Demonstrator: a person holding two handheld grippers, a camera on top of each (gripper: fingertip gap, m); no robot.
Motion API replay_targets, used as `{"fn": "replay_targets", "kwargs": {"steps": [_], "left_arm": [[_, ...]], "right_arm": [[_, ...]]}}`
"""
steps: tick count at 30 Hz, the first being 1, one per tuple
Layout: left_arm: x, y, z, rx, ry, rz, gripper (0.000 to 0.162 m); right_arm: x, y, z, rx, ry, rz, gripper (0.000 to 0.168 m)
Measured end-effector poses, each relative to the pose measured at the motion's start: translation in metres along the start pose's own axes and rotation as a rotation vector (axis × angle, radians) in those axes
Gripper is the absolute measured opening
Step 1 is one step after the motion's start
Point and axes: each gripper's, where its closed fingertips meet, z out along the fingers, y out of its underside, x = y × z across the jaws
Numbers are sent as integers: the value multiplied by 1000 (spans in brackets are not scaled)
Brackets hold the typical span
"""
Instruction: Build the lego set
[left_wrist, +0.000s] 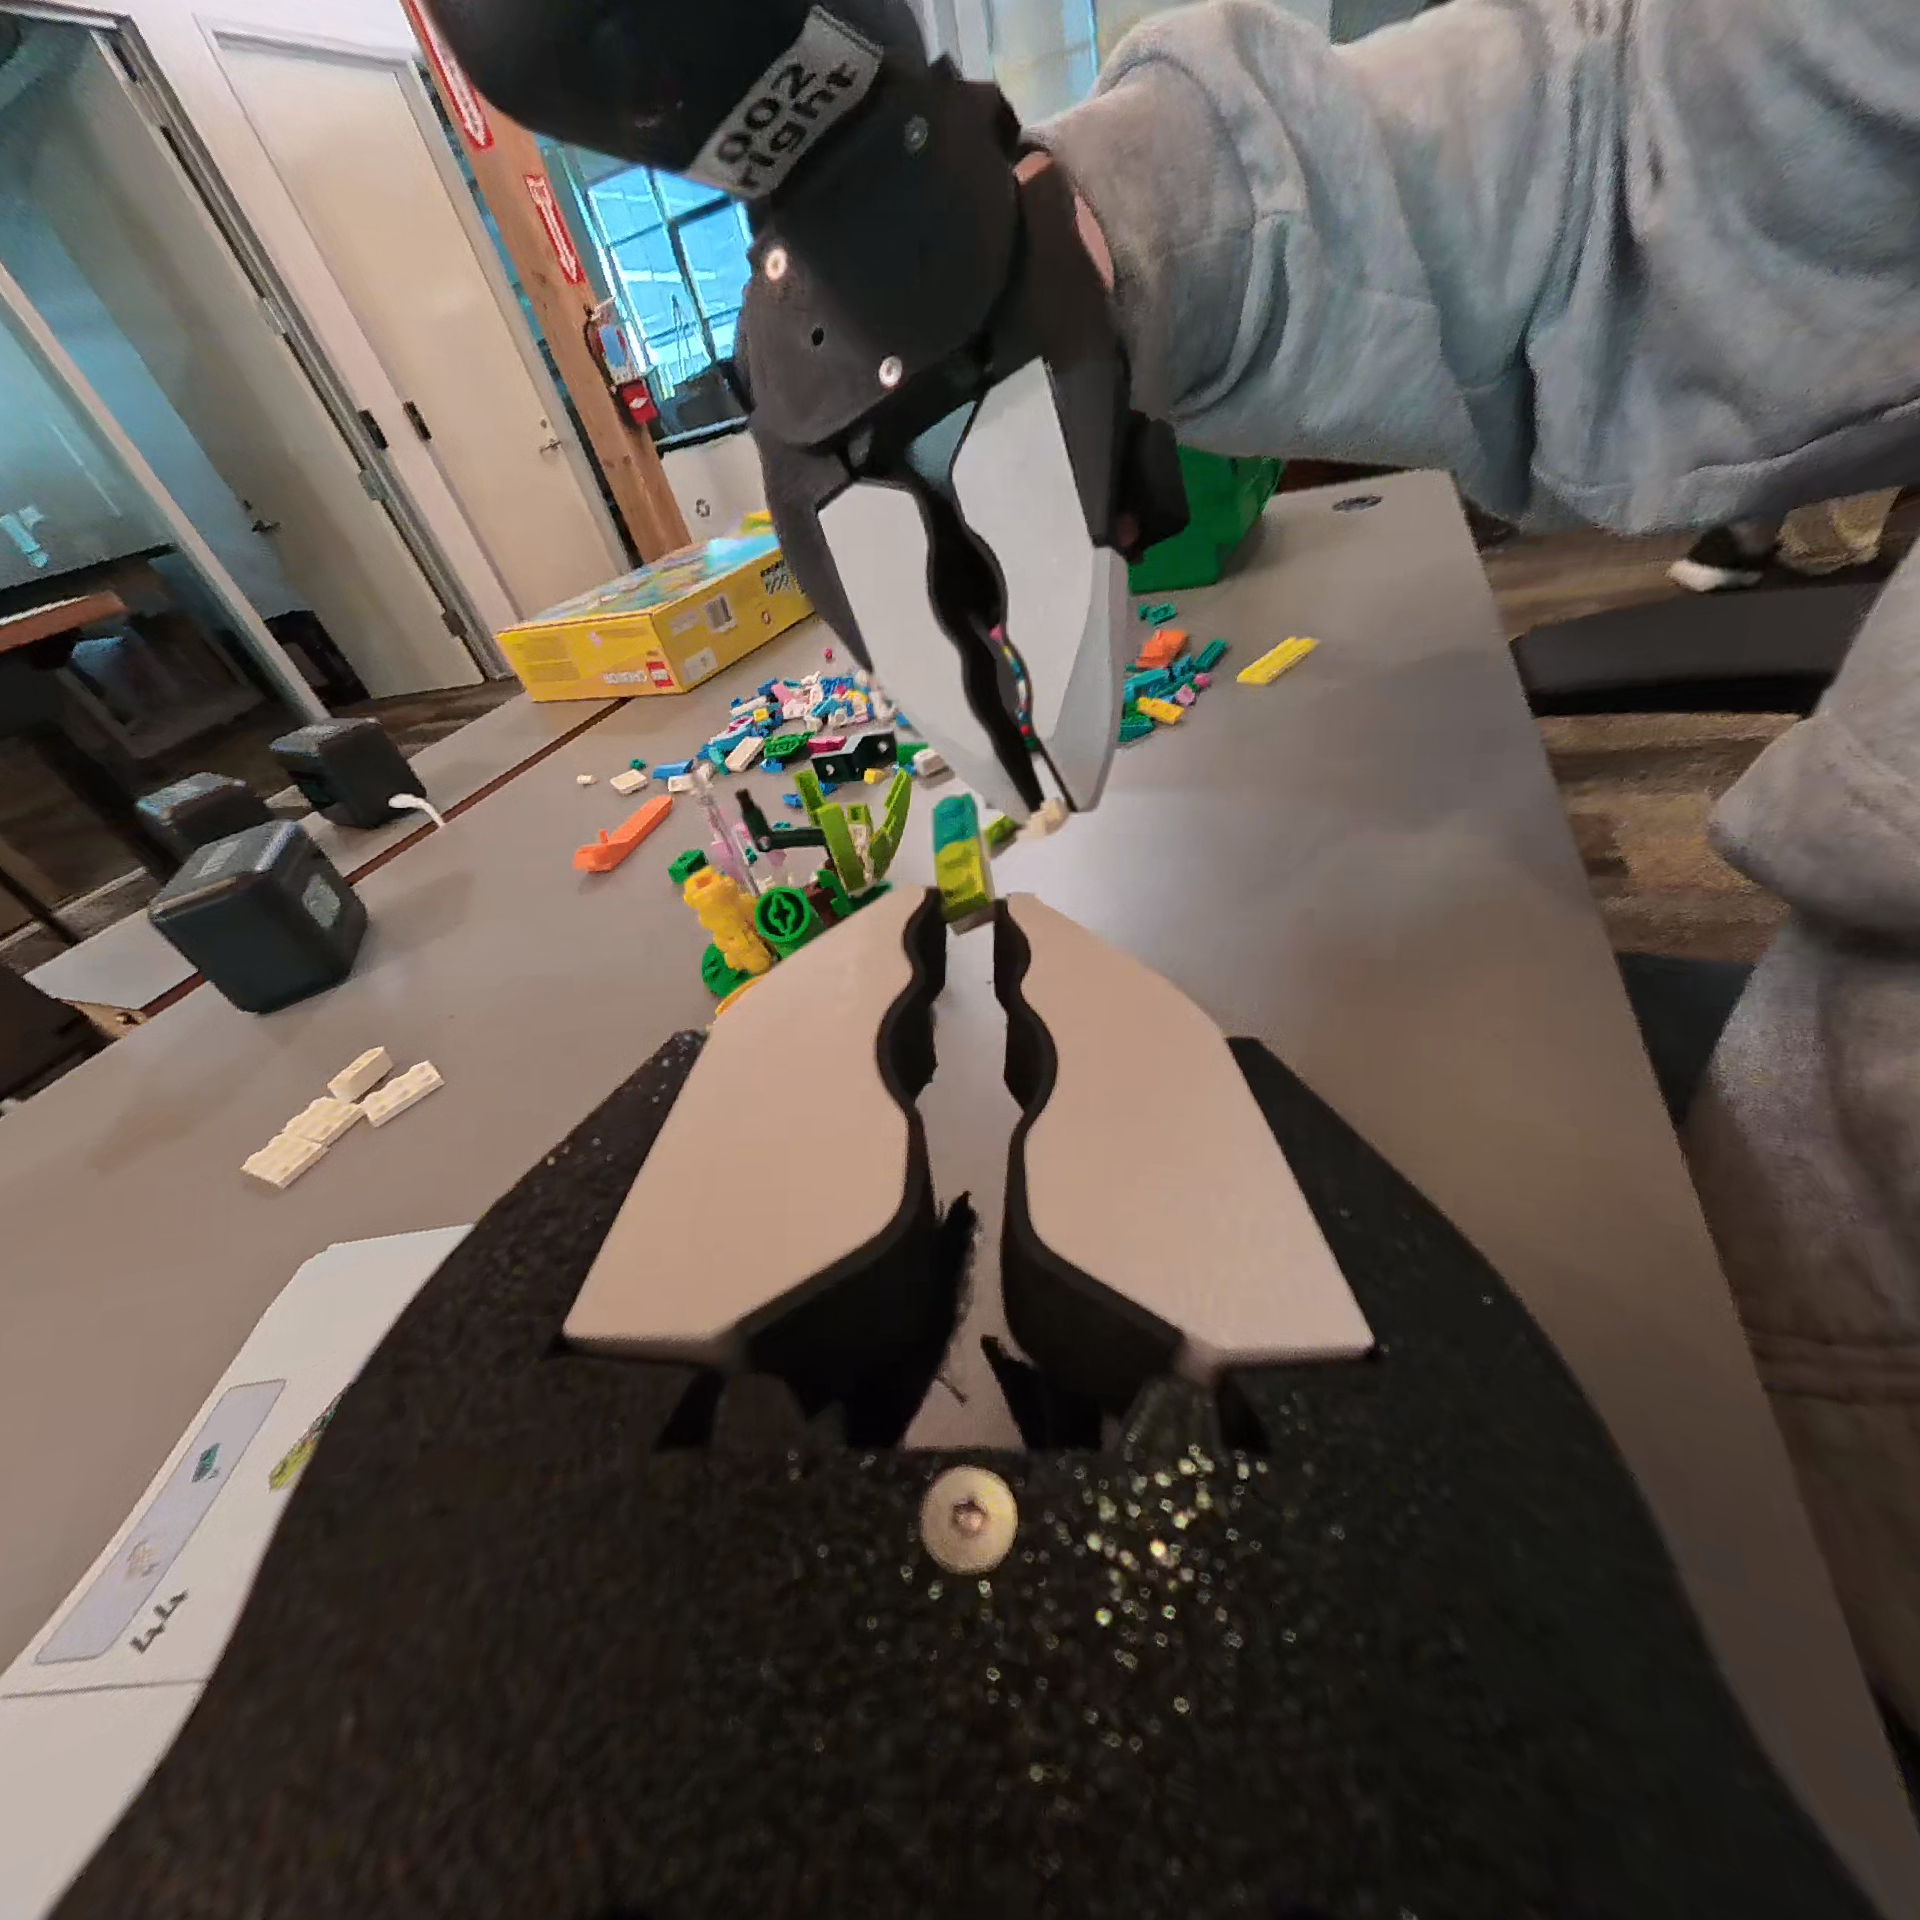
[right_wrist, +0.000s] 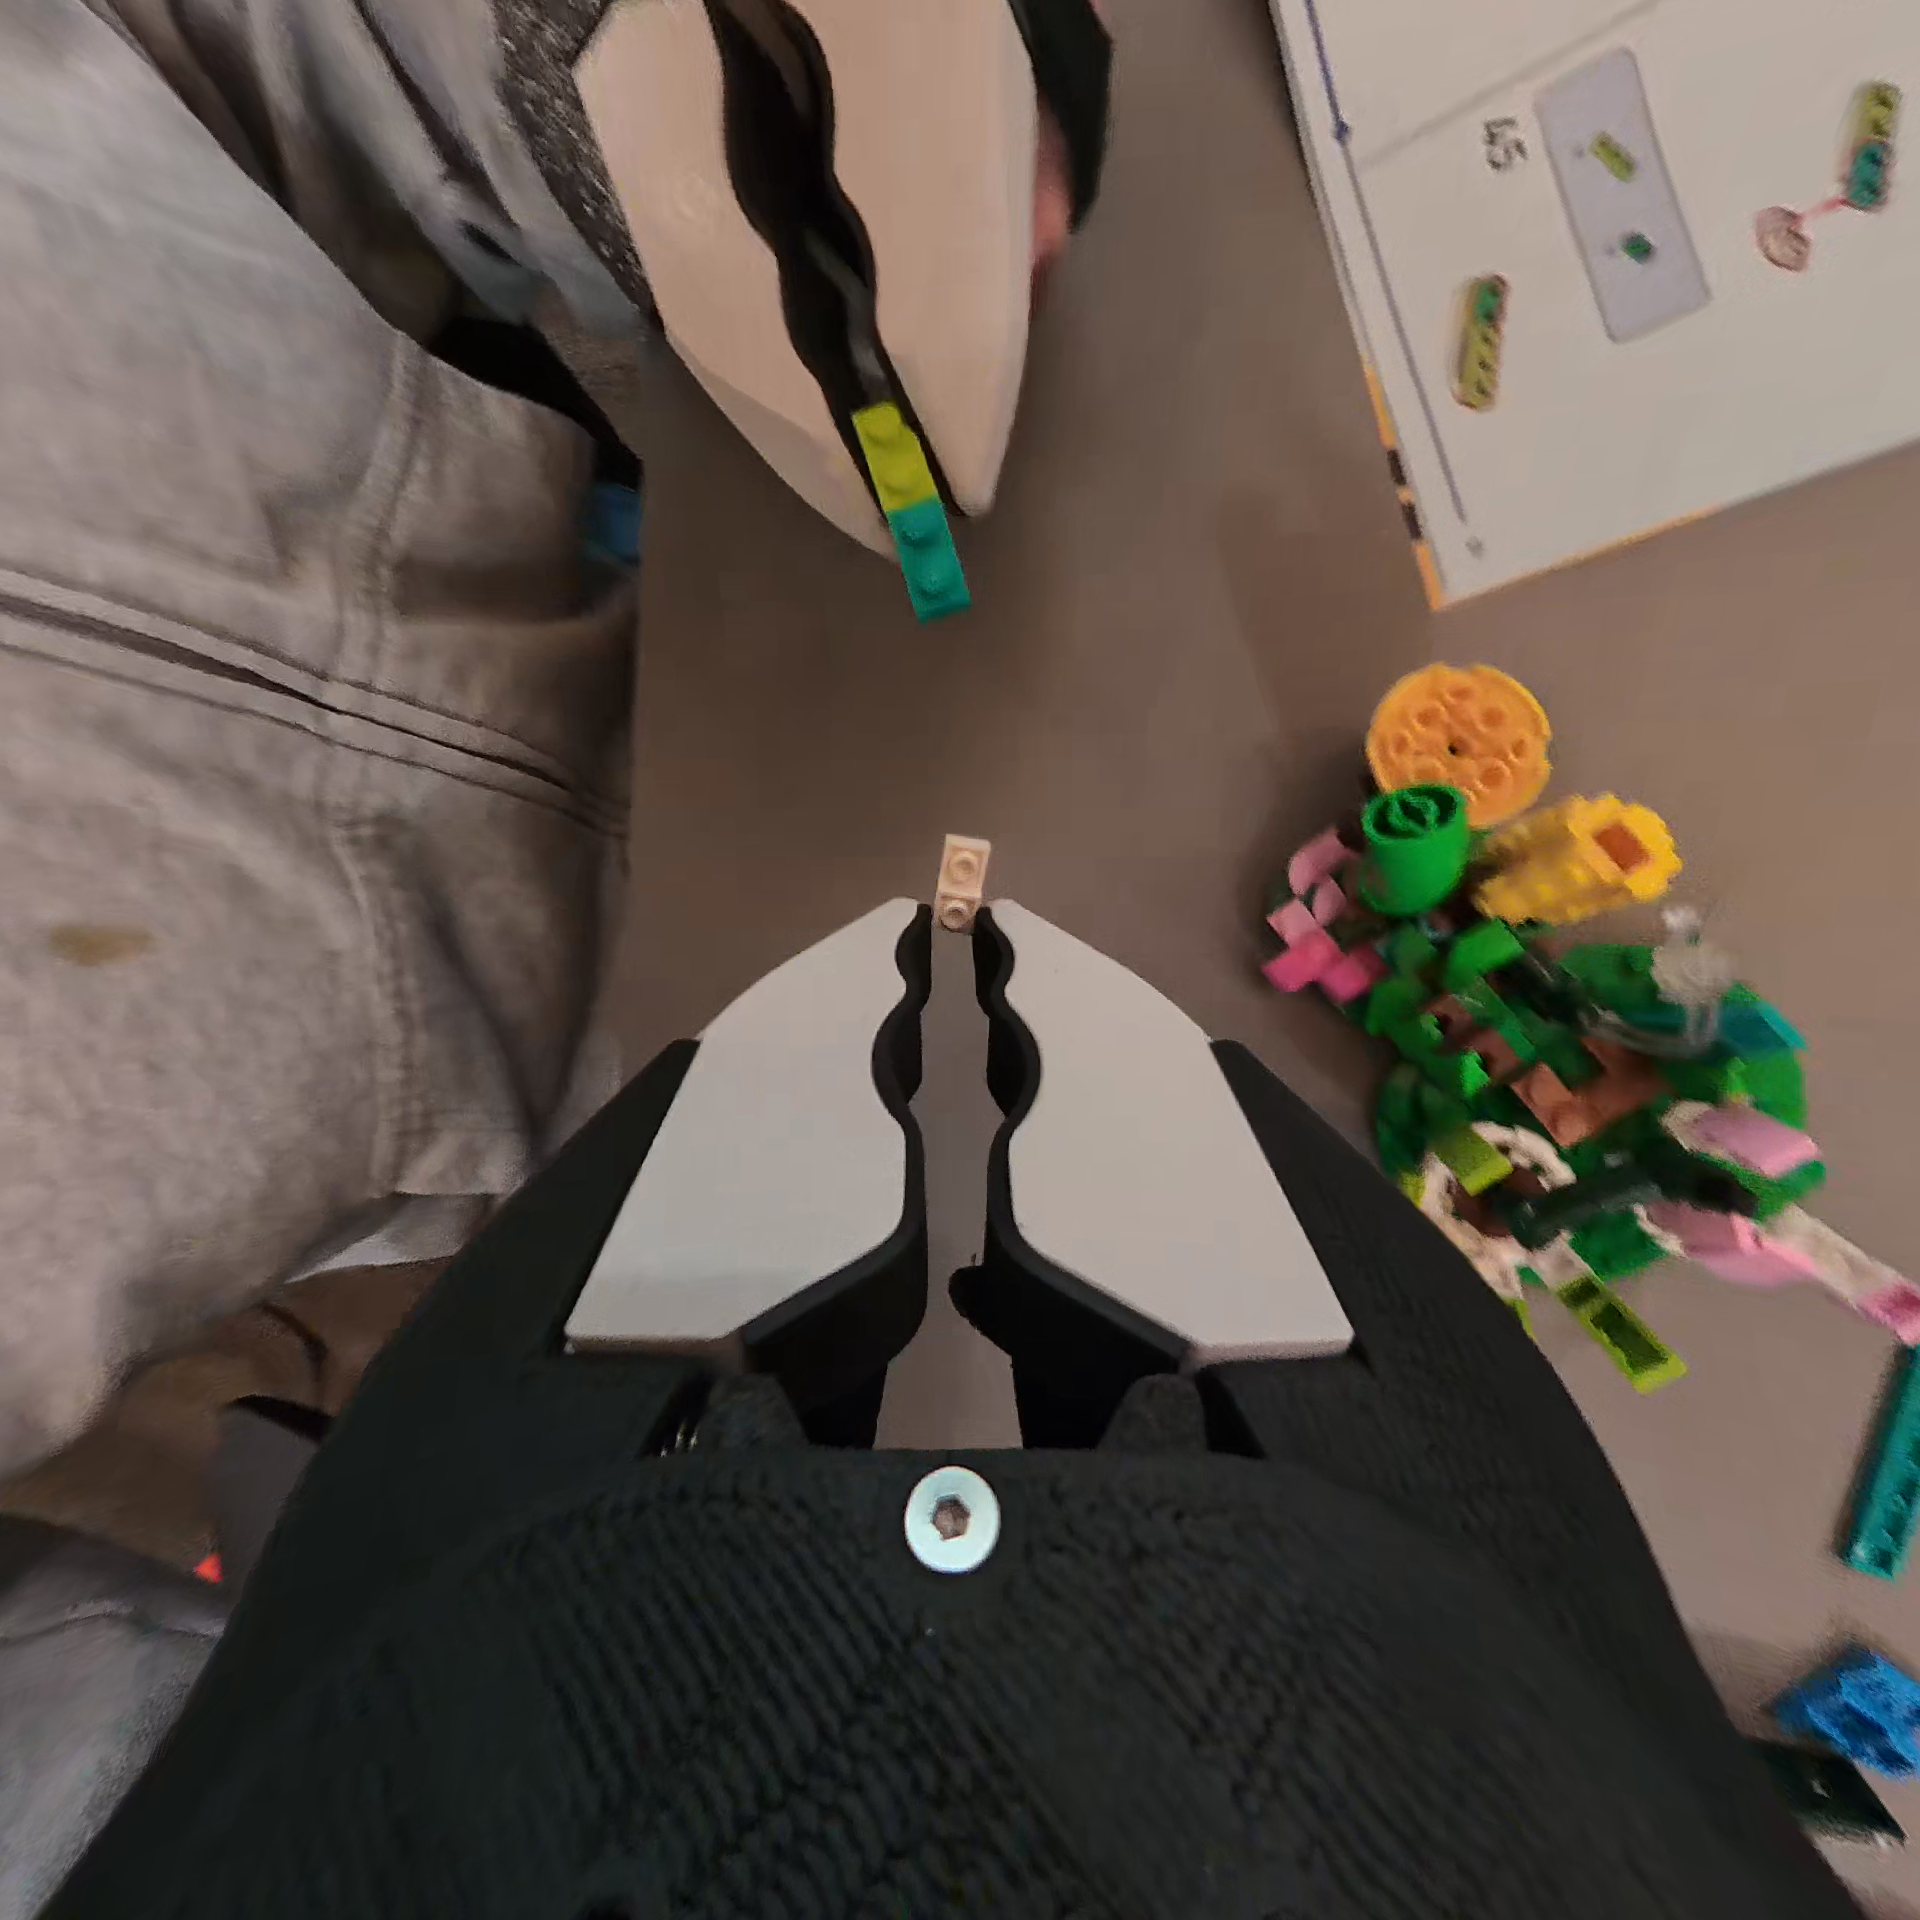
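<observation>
Above table (right_wrist: 1039, 727): my left gripper (left_wrist: 971, 914) pinches lime-teal strip (left_wrist: 961, 857), right gripper (right_wrist: 956, 914) pinches tan plate (right_wrist: 964, 878); flower model (right_wrist: 1558, 1039) mostly built, joining pending.

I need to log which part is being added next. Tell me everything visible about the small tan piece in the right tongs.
The small tan piece is a tiny plastic plate showing two studs. It is pinched by one end between the tips of the right tongs, jutting forward above the grey table, touching nothing else.
</observation>
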Motion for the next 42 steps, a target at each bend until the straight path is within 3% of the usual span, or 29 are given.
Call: {"fn": "replay_targets", "kwargs": {"steps": [1,7,10,16,19,23,27,31,37,42], "left_arm": [[1,-1,-1,11,9,-2,8],[-1,-4,-4,38,20,-31,8],[-3,-7,-6,67,17,-53,8],[0,-6,-5,55,25,-34,8],[6,-2,-1,14,38,12,8],[16,6,4,-43,83,62,8],[27,6,4,-56,182,-4,8],[36,7,4,-84,262,-74,8],[37,9,5,-100,258,-66,8],[30,9,6,-99,222,-93,8]], "right_arm": [[-4,-4,1,-6,-19,4,7],[10,3,13,-136,94,-14,7],[24,26,21,-273,223,-117,7],[14,55,39,-396,224,-335,7],[9,54,45,-372,222,-340,7],[-2,29,41,-210,177,-261,7],[-22,-1,27,-51,20,-132,7],[-26,-15,20,1,-34,-117,7],[-22,-12,19,-15,19,-150,7],[1,33,36,-232,175,-188,7]]}}
